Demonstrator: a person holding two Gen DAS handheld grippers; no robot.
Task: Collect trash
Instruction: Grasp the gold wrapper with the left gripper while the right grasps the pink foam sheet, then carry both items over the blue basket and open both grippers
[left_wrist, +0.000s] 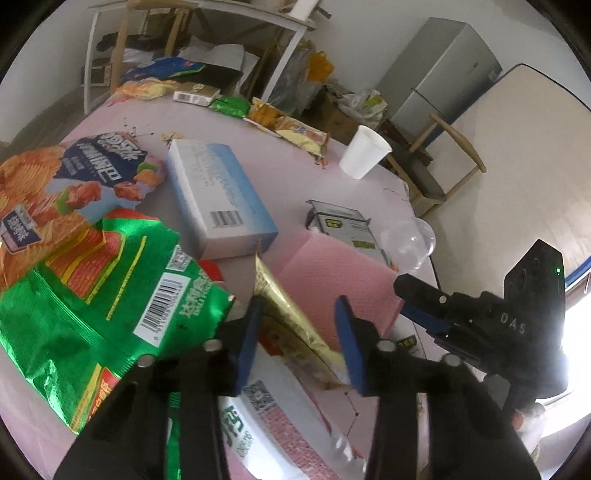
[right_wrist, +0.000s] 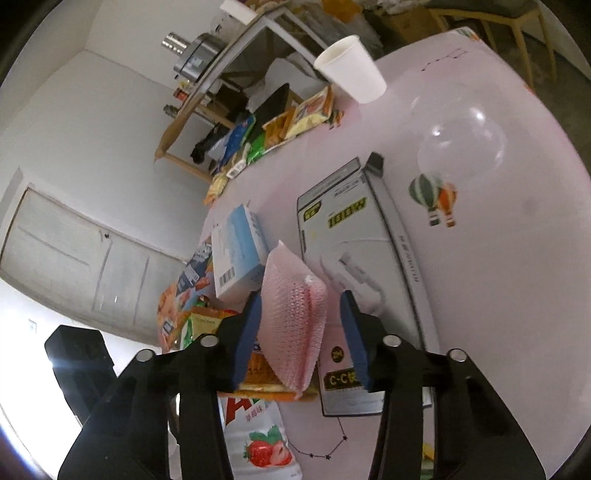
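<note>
I had the left gripper (left_wrist: 301, 339) low over a pink tabletop (left_wrist: 332, 184) crowded with litter, its jaws narrow around a gold foil wrapper (left_wrist: 291, 321) that touched the left pad; I could not tell whether the other pad pressed it. A crinkled green snack bag (left_wrist: 92, 295) with a barcode lay just beside it, and a purple-and-orange chip bag (left_wrist: 74, 173) sat beyond that. A pale blue carton (left_wrist: 221, 199) stood between these and the far edge, where more wrappers (left_wrist: 284, 125) and a white paper cup (left_wrist: 364, 151) sat.

My right gripper (right_wrist: 301, 328) had its jaws narrow about a puffy pink bubble-wrap pouch (right_wrist: 293, 317); the left pad touched it, the right pad stood clear. A glossy grey box (right_wrist: 354, 258) marked "100W" lay just beside it, and a clear plastic dome lid (right_wrist: 461, 147) rested toward the tabletop's edge. A strawberry-printed bottle (right_wrist: 262, 443) lay below the jaws
</note>
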